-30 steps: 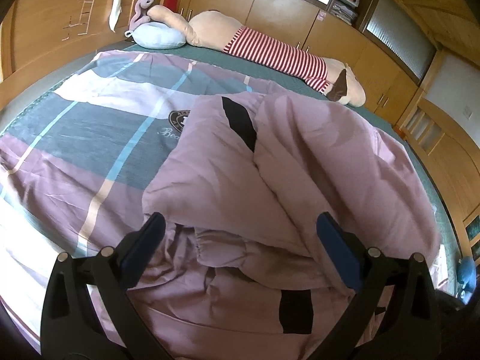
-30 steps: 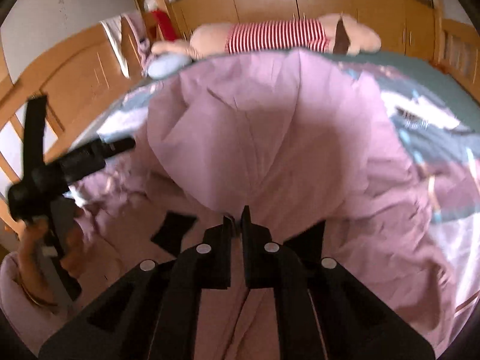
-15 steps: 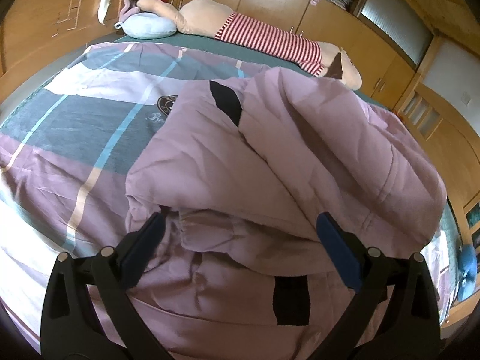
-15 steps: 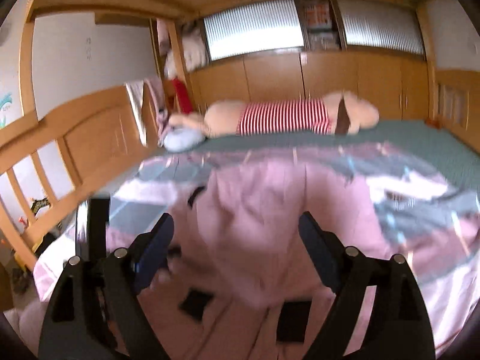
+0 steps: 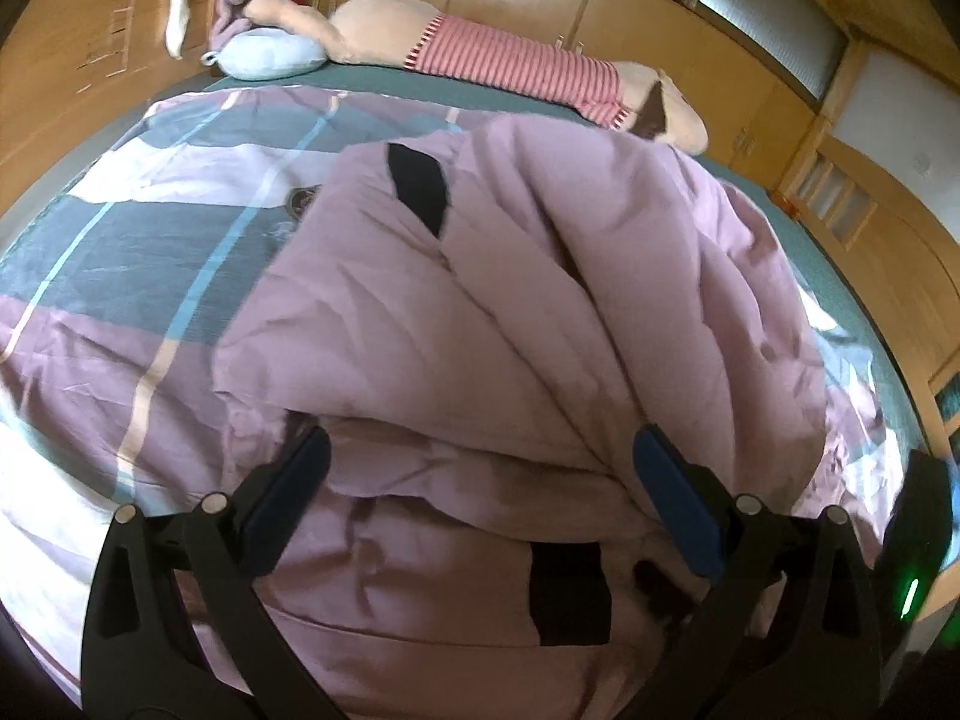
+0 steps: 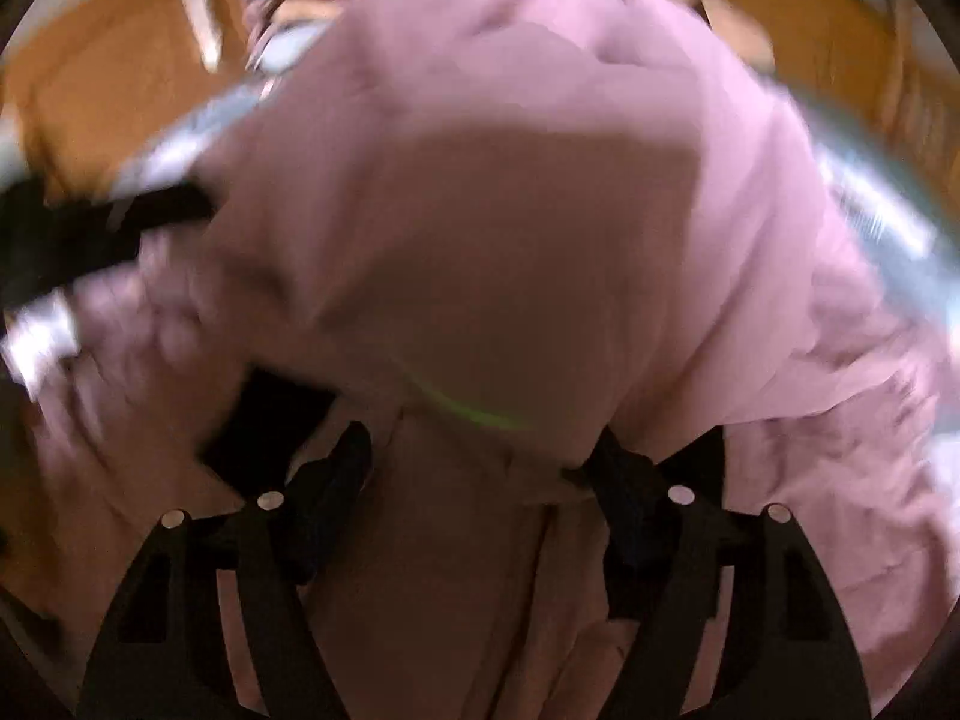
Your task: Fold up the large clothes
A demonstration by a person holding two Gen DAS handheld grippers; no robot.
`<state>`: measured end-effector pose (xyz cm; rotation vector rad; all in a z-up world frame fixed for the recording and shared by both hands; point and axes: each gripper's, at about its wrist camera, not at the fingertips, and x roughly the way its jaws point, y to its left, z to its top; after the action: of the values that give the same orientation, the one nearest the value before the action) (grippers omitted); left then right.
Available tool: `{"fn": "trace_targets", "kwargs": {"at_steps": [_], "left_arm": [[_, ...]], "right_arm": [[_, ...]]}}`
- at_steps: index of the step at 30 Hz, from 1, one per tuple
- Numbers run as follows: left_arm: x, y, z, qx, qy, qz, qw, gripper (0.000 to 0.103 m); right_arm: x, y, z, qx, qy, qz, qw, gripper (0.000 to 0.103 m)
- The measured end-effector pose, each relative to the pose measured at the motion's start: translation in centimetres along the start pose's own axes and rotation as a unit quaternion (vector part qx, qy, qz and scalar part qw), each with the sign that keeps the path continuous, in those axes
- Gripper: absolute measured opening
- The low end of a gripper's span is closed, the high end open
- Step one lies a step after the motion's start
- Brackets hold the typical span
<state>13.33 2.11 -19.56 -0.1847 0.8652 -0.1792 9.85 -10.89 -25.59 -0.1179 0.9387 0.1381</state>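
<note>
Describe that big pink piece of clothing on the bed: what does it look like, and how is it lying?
The pink garment is a large, puffy, padded-looking piece in dusty pink with several black patches. It lies heaped on the striped bedcover, its upper layer folded over a flatter lower layer and creased into long folds. The left gripper stands open just over its near fold, and the right gripper, in a blurred view, is also open above it, neither one pinching the cloth.

A home bedroom; a bed (image 5: 384,90) with a checked quilt (image 5: 138,264), a long striped plush toy (image 5: 480,54) by a small blue pillow (image 5: 270,57); wooden wardrobes (image 5: 690,48) line the walls.
</note>
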Motion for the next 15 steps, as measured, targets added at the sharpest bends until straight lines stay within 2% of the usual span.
{"fn": "trace_targets", "kwargs": {"at_steps": [3,7,8,10,12,15], "left_arm": [[1.4,-1.4,-0.6,0.033,0.026,-0.003,0.9991,0.101],[2.6,-3.2,-1.6,0.091,0.03,0.044,0.9945,0.101],[3.0,-3.7,-1.8,0.112,0.035,0.061,0.9912,0.101],[2.9,-3.4,-1.5,0.091,0.027,0.04,0.9947,0.101],[3.5,-3.2,-1.4,0.09,0.043,0.042,0.9941,0.101],[3.6,-3.3,-1.5,0.103,0.043,0.057,0.9921,0.101]], "right_arm": [[-0.3,0.3,0.3,0.001,0.004,0.003,1.0,0.075],[-1.8,-1.5,0.6,0.033,-0.002,0.051,0.998,0.075],[-2.6,-2.1,0.8,0.039,-0.015,0.063,0.997,0.075],[-3.9,-2.7,0.7,0.049,-0.038,0.063,0.996,0.075],[-5.7,-3.6,0.9,0.071,-0.092,0.065,0.991,0.076],[-7.0,-4.4,2.0,0.088,-0.121,0.063,0.987,0.076]]}}
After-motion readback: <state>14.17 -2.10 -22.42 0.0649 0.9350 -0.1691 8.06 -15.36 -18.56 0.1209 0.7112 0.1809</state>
